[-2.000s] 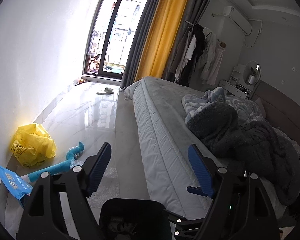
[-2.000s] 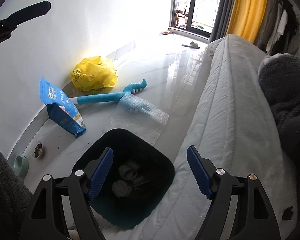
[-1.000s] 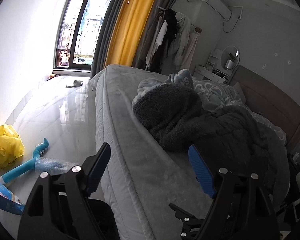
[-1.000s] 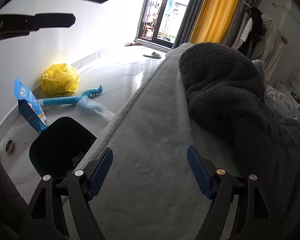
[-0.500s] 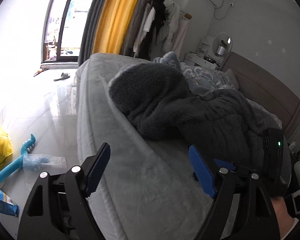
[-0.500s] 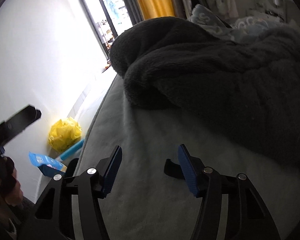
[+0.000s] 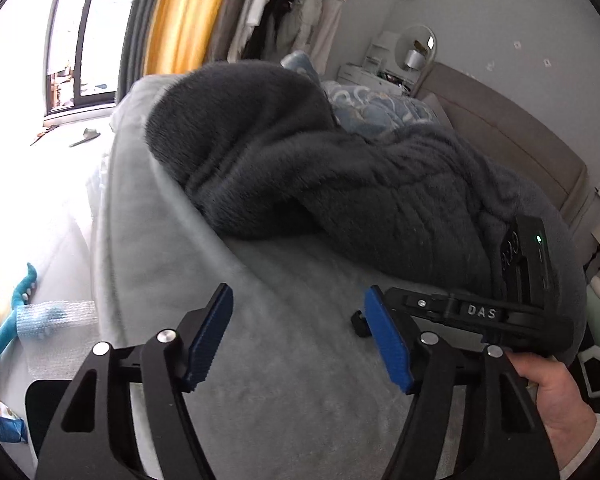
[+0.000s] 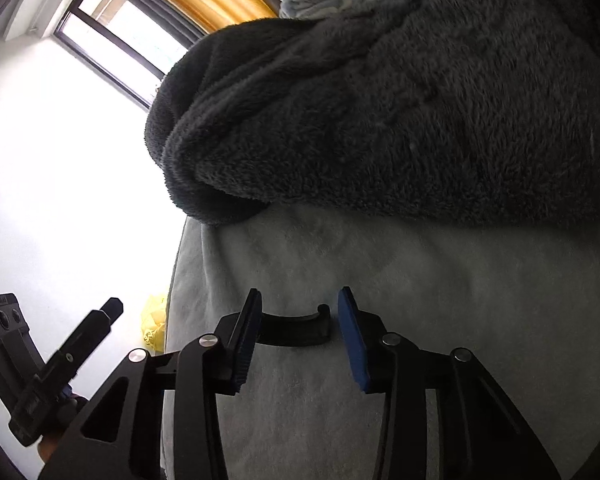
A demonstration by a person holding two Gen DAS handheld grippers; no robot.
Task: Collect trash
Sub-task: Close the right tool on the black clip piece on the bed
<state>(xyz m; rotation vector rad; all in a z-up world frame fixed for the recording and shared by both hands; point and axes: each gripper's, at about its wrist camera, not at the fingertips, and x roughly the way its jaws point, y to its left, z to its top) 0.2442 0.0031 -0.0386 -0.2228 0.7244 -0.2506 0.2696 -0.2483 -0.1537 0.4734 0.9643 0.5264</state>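
A curved black plastic piece [image 8: 296, 330] lies on the grey bed sheet [image 8: 420, 280]. My right gripper [image 8: 298, 332] hovers over it with a blue pad on each side. Its jaws are closing, and the pads stand clear of the piece. In the left wrist view a hand [image 7: 552, 396] holds that gripper's black frame [image 7: 476, 312] at the right. My left gripper [image 7: 300, 332] hangs over bare sheet [image 7: 280, 400]. Its jaws are closing with nothing between them. The black trash bin [image 7: 40, 400] stands on the floor at the lower left.
A dark fluffy blanket [image 7: 340, 184] is heaped on the bed just beyond both grippers. On the floor by the bed lie bubble wrap [image 7: 56, 316], a blue toy stick [image 7: 16, 308], a yellow bag [image 8: 154, 320] and a blue pouch [image 7: 0, 412].
Both views have swung from the floor and bin to the bed top. The right gripper has rolled, dropped toward the sheet and narrowed around the black piece. The left jaws have narrowed a little.
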